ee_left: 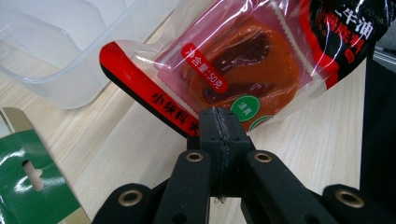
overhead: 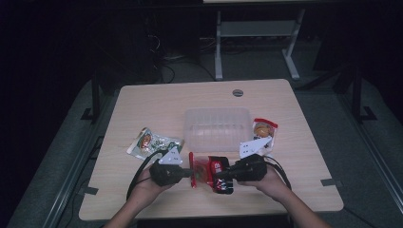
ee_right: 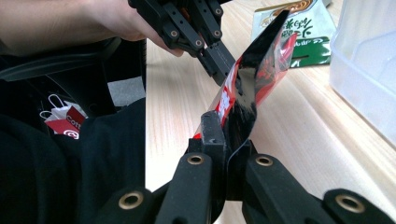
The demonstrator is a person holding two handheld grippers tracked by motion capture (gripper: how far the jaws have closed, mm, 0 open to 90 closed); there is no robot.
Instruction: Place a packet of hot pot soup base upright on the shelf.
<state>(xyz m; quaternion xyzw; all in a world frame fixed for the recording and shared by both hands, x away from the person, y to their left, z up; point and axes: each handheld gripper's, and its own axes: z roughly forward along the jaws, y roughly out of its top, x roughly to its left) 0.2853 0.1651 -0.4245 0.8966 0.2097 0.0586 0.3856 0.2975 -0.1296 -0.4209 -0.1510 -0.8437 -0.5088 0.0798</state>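
A red and black snack packet (overhead: 210, 173) with a clear window hangs a little above the table's front middle, held from both sides. My left gripper (overhead: 191, 172) is shut on its left edge; in the left gripper view the jaws (ee_left: 219, 127) pinch the red strip of the packet (ee_left: 243, 65). My right gripper (overhead: 219, 175) is shut on the packet's right, black end. The right gripper view has those jaws (ee_right: 223, 128) clamped on the packet (ee_right: 252, 79) seen edge-on, with the left gripper (ee_right: 224, 63) holding its far end.
An empty clear plastic tub (overhead: 217, 127) stands behind the packet at mid-table. A green and white packet (overhead: 153, 142) lies to the left, a red-topped packet (overhead: 263, 130) to the right of the tub. The table's front edge (overhead: 209, 211) is close to my hands.
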